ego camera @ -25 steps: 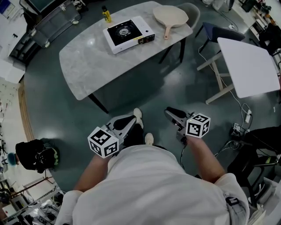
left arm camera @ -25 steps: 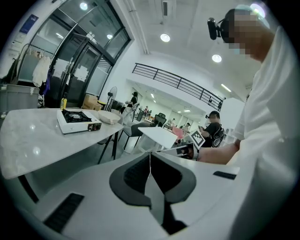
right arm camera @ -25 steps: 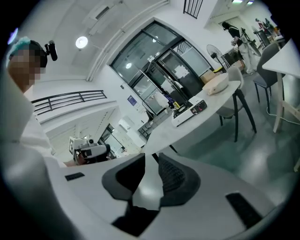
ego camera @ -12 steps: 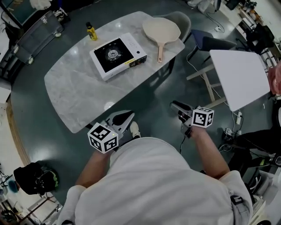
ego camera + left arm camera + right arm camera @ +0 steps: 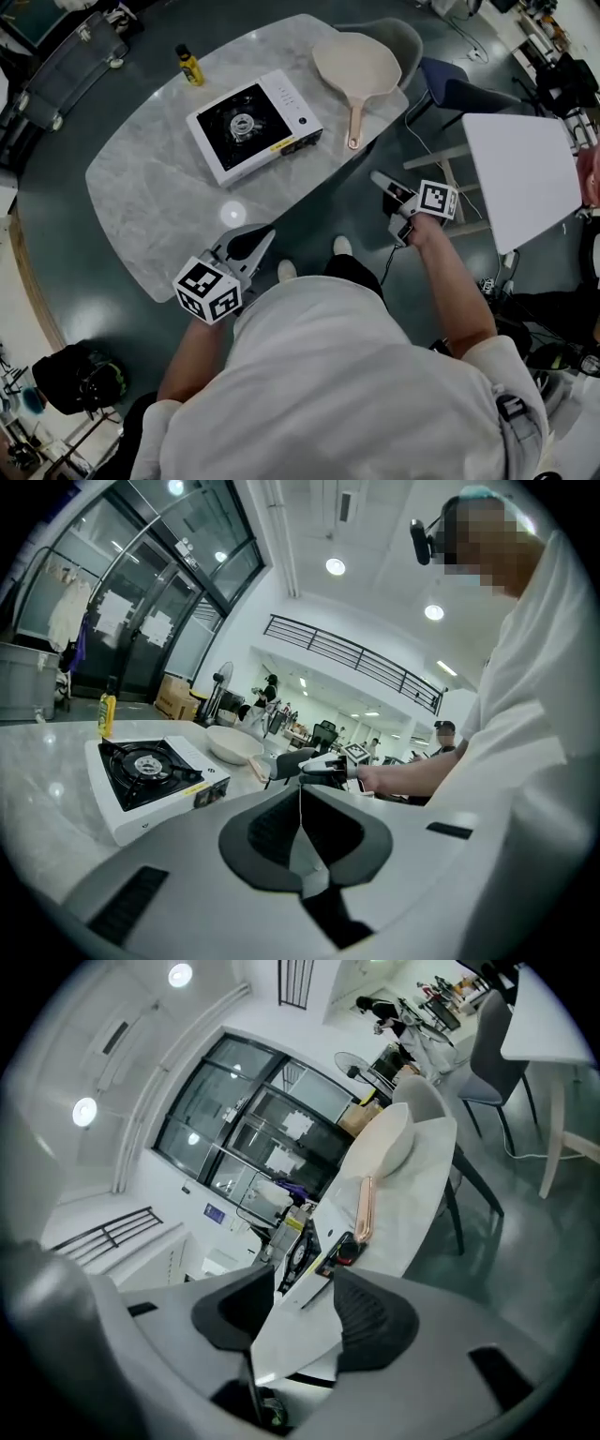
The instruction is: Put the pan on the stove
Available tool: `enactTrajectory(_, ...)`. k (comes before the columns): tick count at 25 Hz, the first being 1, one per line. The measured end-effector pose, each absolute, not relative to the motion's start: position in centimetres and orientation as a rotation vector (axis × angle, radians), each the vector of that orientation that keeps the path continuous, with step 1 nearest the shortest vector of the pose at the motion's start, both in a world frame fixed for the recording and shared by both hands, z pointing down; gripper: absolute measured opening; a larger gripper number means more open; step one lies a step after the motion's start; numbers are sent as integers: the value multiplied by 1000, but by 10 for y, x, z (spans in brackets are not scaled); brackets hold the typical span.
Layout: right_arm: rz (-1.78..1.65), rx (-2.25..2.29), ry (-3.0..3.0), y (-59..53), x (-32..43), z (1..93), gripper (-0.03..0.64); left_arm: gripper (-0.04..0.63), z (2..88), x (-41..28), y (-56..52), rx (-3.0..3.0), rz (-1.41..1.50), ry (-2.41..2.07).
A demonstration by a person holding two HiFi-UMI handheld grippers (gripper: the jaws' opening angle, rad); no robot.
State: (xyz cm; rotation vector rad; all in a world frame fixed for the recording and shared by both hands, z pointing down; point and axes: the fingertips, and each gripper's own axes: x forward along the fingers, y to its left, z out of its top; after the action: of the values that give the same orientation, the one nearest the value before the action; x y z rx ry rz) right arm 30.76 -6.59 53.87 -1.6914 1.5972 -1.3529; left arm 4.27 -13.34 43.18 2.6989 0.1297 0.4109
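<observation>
head view. item: marble table [image 5: 141, 187], bearing a white single-burner stove [image 5: 253, 127], a yellow bottle [image 5: 190, 66] behind it, and the pan [image 5: 356, 64]. the pan lies flat near the table's far right corner, beside the stove and apart from it, with its handle pointing back at the person. the burner is bare. change: a second ago both grippers hung over the floor, well short of the table. now the left gripper [image 5: 251, 246] stands at the table's near edge. the right gripper [image 5: 387, 184] has come up off the table's right side, short of the handle's end and not touching it. a white side table [image 5: 525, 169] stands further right.

left gripper view. item: the left gripper's jaws, pressed together with nothing between them. past them show the stove, the pan and the right gripper reaching in.

right gripper view. item: the right gripper's jaws, standing apart with only air between the pads. they have just been opening. the view is rolled, and the stove's front and the copper-coloured pan handle lie ahead, beyond the jaw tips.

meaning for the task, as a judgement. the approach is nearly done and the right gripper is readied to take the handle. the pan is not yet gripped and not yet lifted. still to do: close on the handle, carry the pan across, and set it on the burner.
</observation>
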Motion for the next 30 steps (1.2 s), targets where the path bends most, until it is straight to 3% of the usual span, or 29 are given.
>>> enactTrajectory(11, -1455, -1455, 1528, -189, 443, 594, 297, 20, 419, 118, -190, 2676, 371, -212)
enactTrajectory(23, -1634, -1158, 1563, -286, 469, 663, 341, 20, 414, 176, -199, 2601, 427, -538)
enactTrajectory(26, -1630, -1080, 1586, -304, 470, 665, 318, 20, 419, 176, -196, 2563, 420, -625)
enactTrajectory(30, -1606, -1008, 1577, -315, 472, 663, 197, 20, 426, 176, -194, 2538, 393, -686)
